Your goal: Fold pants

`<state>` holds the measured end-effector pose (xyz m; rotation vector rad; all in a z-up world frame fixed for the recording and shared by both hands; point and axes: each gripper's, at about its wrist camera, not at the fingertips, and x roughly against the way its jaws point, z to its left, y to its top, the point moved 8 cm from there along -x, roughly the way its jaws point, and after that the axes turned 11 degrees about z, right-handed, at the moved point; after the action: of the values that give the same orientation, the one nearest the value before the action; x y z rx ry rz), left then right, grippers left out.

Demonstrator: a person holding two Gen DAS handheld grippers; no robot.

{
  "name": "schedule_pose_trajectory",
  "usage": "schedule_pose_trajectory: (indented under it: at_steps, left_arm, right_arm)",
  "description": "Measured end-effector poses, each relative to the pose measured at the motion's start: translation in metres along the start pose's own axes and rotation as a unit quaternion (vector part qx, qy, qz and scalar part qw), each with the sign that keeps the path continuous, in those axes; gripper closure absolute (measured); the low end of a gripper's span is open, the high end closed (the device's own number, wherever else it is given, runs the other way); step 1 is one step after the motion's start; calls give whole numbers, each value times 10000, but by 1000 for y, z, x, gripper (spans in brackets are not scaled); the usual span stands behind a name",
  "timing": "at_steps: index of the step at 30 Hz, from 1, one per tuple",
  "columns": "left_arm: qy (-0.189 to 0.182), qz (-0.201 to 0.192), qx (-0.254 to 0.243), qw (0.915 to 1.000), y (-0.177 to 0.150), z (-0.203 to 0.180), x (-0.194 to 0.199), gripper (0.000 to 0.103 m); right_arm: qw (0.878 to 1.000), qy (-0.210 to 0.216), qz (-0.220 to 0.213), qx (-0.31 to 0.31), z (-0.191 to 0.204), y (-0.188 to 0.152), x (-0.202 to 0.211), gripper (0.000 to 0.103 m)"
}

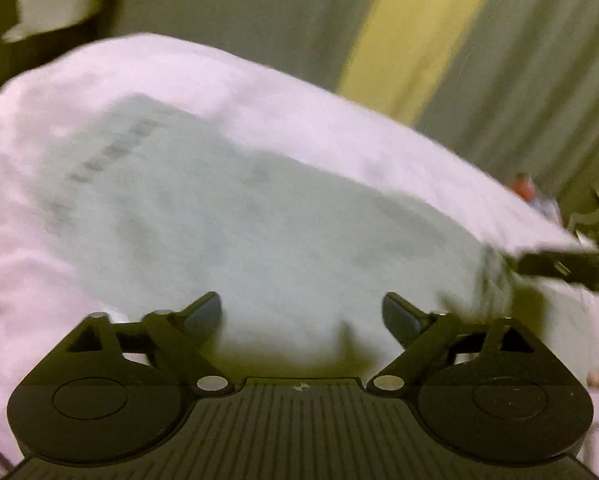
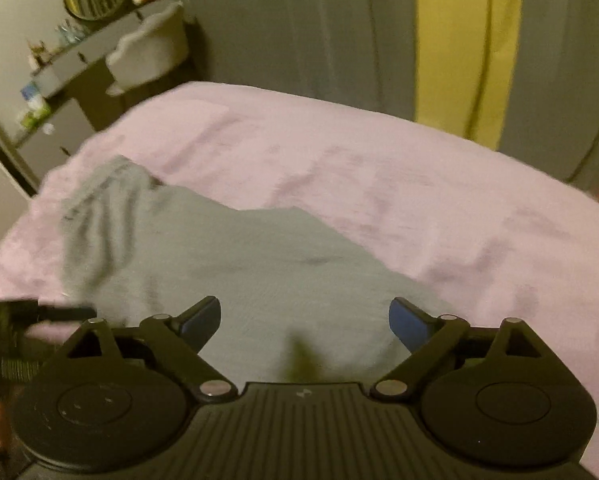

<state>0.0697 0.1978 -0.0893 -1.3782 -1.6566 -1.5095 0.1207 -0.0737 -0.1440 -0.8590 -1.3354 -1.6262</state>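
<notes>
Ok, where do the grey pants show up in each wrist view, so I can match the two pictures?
Left wrist: the grey pants fill the centre, running from upper left to the right edge, just ahead of the open left gripper.
Right wrist: the pants lie lower left to centre, ahead of the open right gripper.
Shared landmark: the yellow curtain strip beyond the pink bedspread.

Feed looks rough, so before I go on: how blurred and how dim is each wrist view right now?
Left wrist view: heavy motion smear across the pants and bed, cloth edges soft, only the open left hand-held gripper sharp. Right wrist view: milder blur, pants outline readable, right hand-held gripper crisp. Both: dim, yellowish light, fisheye bending at the edges.
</notes>
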Motion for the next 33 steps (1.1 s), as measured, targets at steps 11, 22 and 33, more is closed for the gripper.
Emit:
schedule_pose_trajectory:
  at_steps: [11,22,33]
  left_arm:
    - [-425,-302,1306,9901,37,133,-19,10]
    - [-1137,-265,1738,9778,35,170,-39,15]
    - [-1812,-158,1876,9653,67,171,-59,26]
  right_arm:
    - [9983,565,-15,109,71,28,-26,3]
    - [9947,522,581,664,124,20,-63,3]
    - [9909,525,752,981,155,17,-76,2]
